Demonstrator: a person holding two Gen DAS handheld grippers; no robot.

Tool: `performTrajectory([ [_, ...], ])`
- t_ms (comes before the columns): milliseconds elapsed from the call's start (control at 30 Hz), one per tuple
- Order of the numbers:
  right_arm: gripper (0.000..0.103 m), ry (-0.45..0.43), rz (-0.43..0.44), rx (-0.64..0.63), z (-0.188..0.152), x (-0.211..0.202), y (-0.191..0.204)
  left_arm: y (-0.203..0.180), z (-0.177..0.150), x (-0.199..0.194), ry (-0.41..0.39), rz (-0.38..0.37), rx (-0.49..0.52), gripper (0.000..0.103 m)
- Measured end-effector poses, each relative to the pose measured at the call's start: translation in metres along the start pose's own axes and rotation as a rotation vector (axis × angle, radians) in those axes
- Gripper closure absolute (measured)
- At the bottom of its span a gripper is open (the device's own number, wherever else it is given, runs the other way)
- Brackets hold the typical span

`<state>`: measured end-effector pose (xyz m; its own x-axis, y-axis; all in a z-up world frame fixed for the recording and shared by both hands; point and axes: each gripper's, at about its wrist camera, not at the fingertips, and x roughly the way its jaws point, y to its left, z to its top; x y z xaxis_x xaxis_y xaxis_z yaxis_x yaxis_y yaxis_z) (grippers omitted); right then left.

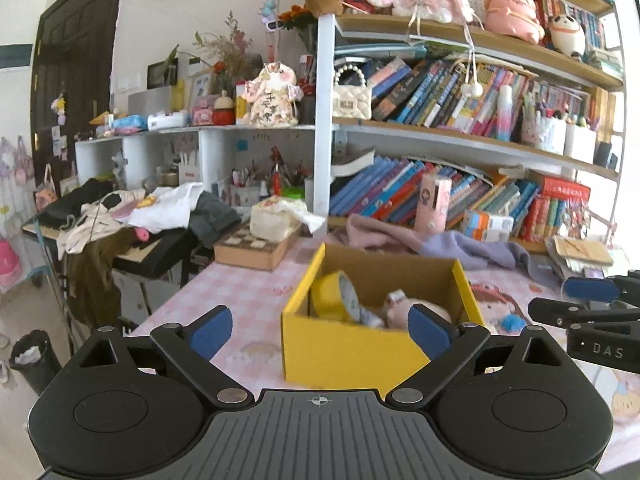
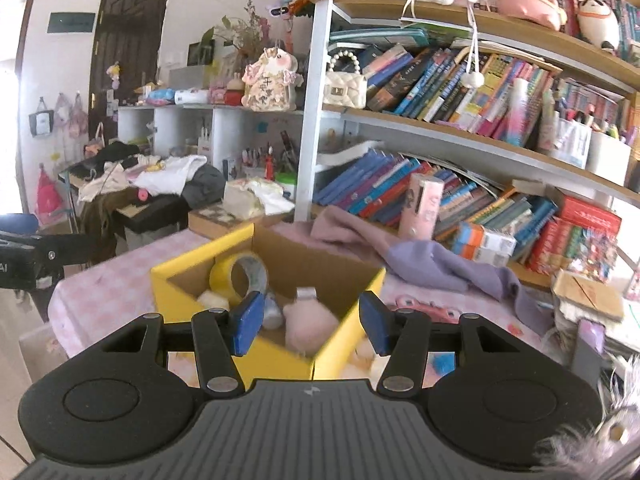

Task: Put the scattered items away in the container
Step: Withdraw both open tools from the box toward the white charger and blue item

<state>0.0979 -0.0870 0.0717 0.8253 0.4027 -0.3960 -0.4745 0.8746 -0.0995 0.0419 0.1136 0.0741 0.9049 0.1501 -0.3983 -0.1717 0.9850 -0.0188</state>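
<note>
A yellow cardboard box (image 1: 344, 354) stands on the pink checked tablecloth (image 1: 240, 292). Inside it are a yellow tape roll (image 1: 332, 294) and a pink fluffy toy (image 1: 400, 310). My left gripper (image 1: 320, 332) is open and empty, its blue pads on either side of the box's near wall. In the right wrist view the box (image 2: 280, 360) holds the tape roll (image 2: 236, 274), the pink fluffy toy (image 2: 310, 322) and a pale fluffy item (image 2: 212, 300). My right gripper (image 2: 310, 322) is open and empty just over the box's near corner. A small blue item (image 1: 512, 322) lies on the cloth right of the box.
A purple and pink cloth (image 1: 440, 246) lies behind the box. A pink tube (image 1: 434, 204) stands before full bookshelves (image 1: 440, 92). A tissue pack on a flat box (image 1: 256, 248) sits at the table's left edge. A keyboard with clothes (image 1: 120, 220) stands beyond. Papers (image 2: 588, 292) pile at right.
</note>
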Motion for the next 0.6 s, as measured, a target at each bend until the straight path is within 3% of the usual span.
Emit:
performTrajectory([
  [433, 0.056, 0.090, -0.080, 0.004, -0.061, -0.051, 0.021, -0.012, -0.045, -0.034, 0.064, -0.019, 0.075, 0.007],
  [600, 0.057, 0.145, -0.074, 0.027, -0.076, -0.060, 0.025, -0.021, -0.060, -0.032, 0.134, -0.040, 0.070, 0.007],
])
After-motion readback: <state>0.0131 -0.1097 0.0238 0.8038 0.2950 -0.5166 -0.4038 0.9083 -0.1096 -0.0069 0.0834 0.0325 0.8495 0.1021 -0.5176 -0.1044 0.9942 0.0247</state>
